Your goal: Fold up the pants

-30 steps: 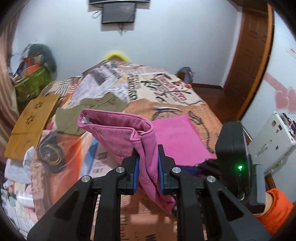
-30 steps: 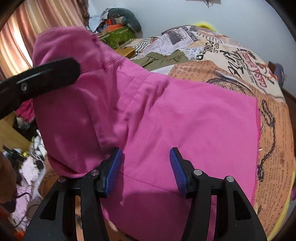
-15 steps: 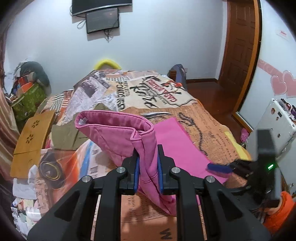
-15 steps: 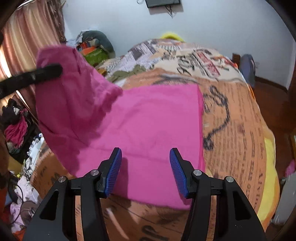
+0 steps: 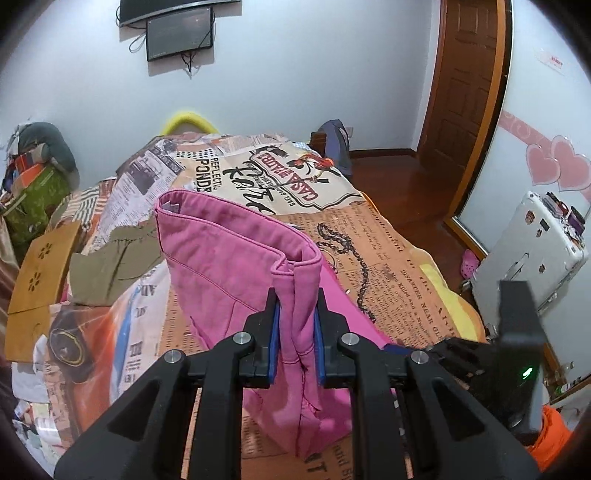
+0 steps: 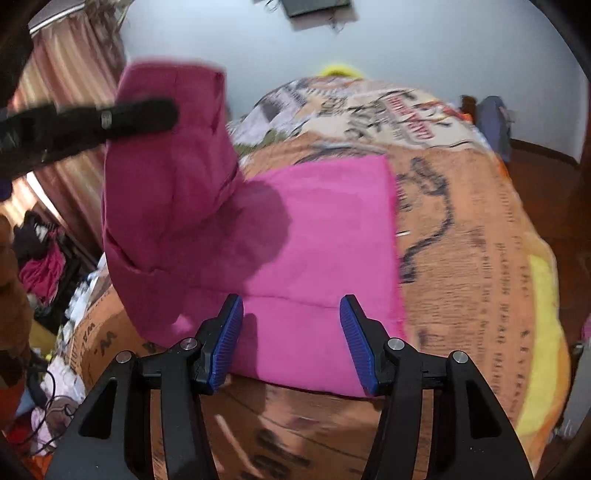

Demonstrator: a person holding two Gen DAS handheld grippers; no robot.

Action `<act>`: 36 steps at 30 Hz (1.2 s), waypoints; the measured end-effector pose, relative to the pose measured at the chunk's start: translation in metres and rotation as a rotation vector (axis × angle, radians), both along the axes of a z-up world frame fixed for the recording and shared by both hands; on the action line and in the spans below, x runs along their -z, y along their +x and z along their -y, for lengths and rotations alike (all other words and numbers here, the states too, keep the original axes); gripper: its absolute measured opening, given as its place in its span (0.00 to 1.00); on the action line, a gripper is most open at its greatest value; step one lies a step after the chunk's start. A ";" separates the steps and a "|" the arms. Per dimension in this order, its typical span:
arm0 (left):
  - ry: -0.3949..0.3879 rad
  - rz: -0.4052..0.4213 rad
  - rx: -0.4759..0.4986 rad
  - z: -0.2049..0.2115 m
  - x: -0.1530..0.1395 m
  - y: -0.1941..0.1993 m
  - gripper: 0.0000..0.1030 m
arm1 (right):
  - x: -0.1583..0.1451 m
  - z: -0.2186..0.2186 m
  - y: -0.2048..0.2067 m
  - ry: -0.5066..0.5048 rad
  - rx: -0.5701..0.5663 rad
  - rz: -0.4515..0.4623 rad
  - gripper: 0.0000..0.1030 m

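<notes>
Left gripper (image 5: 295,332): jaws clamped on bunched waistband end of pink pants (image 5: 236,266), lifting it off bed (image 5: 399,266). Rest of pants lies flat on newspaper-print bedspread. Right gripper (image 6: 291,339): jaws apart, nothing between them, poised above near edge of flat pink cloth. Olive garment (image 5: 114,258) on bed just beyond raised waistband, brown cardboard (image 5: 40,266) at left edge. Wall screen (image 5: 179,33), wooden door (image 5: 465,85), white case (image 5: 532,251) well clear.
</notes>
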State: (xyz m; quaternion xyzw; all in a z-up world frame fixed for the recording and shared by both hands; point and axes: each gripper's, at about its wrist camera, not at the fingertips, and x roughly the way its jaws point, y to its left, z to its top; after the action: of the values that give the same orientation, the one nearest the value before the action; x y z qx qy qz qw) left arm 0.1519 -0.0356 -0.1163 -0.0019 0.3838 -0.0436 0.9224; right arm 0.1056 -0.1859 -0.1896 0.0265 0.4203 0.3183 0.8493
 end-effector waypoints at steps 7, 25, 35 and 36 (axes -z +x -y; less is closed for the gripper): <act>0.009 -0.021 0.041 0.021 0.008 0.006 0.15 | 0.019 0.032 0.014 -0.052 0.093 -0.060 0.50; -0.045 -0.233 0.139 0.069 0.076 0.031 0.15 | 0.035 0.037 0.012 -0.019 0.093 -0.102 0.50; -0.065 -0.272 0.149 0.071 0.079 0.032 0.25 | 0.028 0.042 0.008 -0.031 0.112 -0.092 0.50; -0.076 -0.271 0.151 0.071 0.075 0.029 0.28 | 0.025 0.045 0.008 -0.028 0.121 -0.086 0.50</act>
State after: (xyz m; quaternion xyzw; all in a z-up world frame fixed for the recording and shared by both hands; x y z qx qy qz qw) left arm 0.1814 -0.1061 -0.1912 -0.0139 0.5017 -0.1269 0.8555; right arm 0.1132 -0.2305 -0.2146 0.0534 0.4584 0.2590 0.8485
